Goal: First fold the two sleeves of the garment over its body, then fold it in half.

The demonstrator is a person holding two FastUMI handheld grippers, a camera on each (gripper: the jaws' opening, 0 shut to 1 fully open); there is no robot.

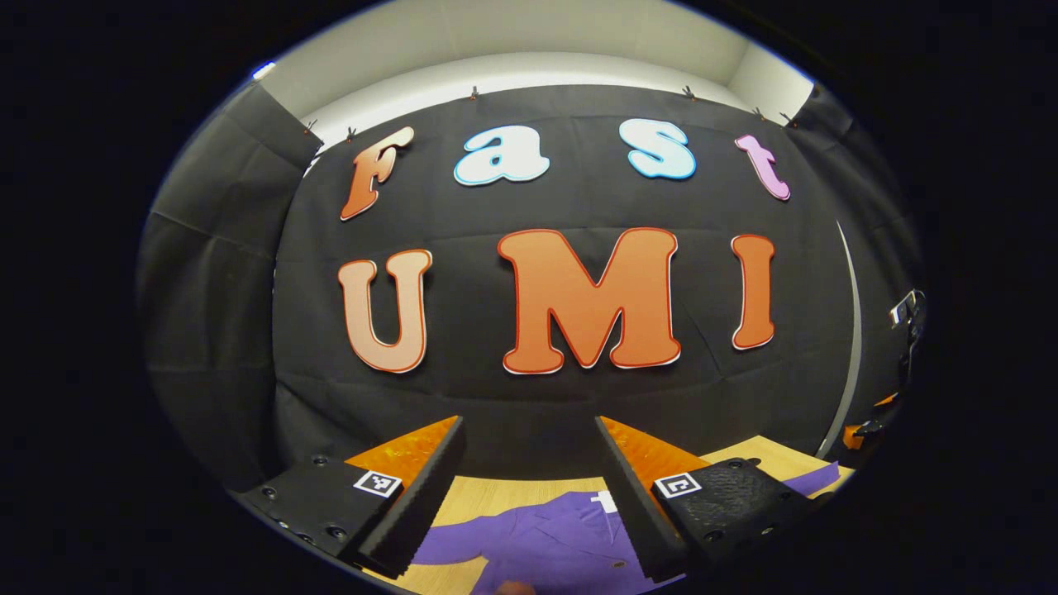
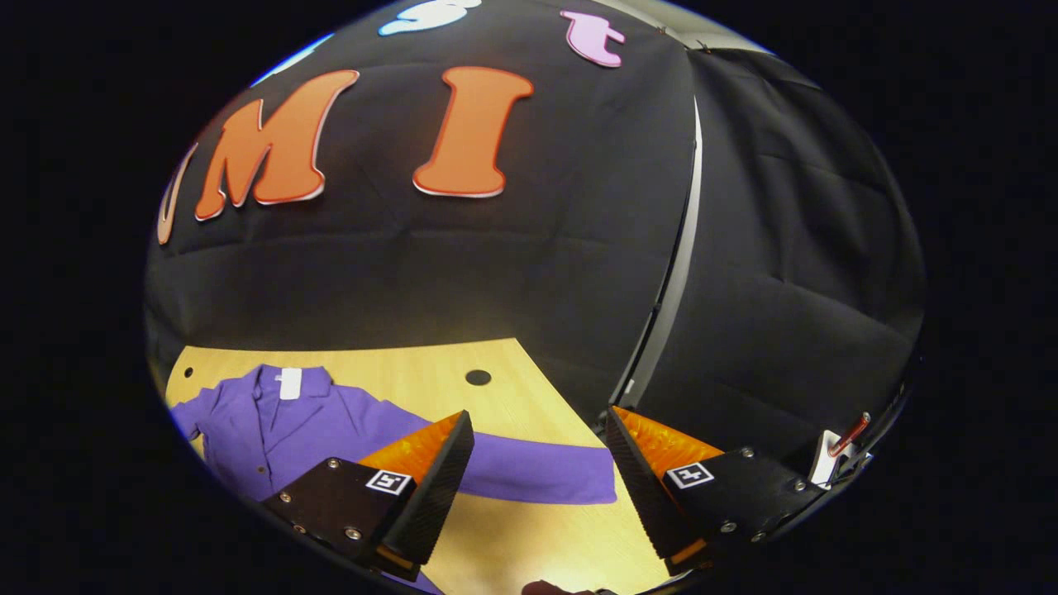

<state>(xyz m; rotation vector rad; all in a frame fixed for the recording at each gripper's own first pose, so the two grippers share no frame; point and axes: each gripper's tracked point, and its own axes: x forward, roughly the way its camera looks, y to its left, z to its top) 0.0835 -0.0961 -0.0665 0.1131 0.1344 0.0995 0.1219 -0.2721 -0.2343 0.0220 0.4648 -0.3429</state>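
A purple garment (image 2: 281, 421) lies flat on the wooden table (image 2: 413, 372), collar toward the booth wall, with a white tag at the neck. One sleeve (image 2: 537, 475) stretches out toward the table's right side. My right gripper (image 2: 537, 430) hangs open above that sleeve, nothing between its fingers. In the left gripper view the garment (image 1: 545, 541) shows below my left gripper (image 1: 529, 430), which is open and held above the collar area. Its far sleeve end (image 1: 814, 479) peeks past the right finger.
The black cloth wall stands close behind the table. A round dark hole (image 2: 478, 378) sits in the tabletop near the back edge. The table's right corner (image 2: 529, 351) is cut at an angle. Bare wood (image 2: 529, 545) lies in front of the sleeve.
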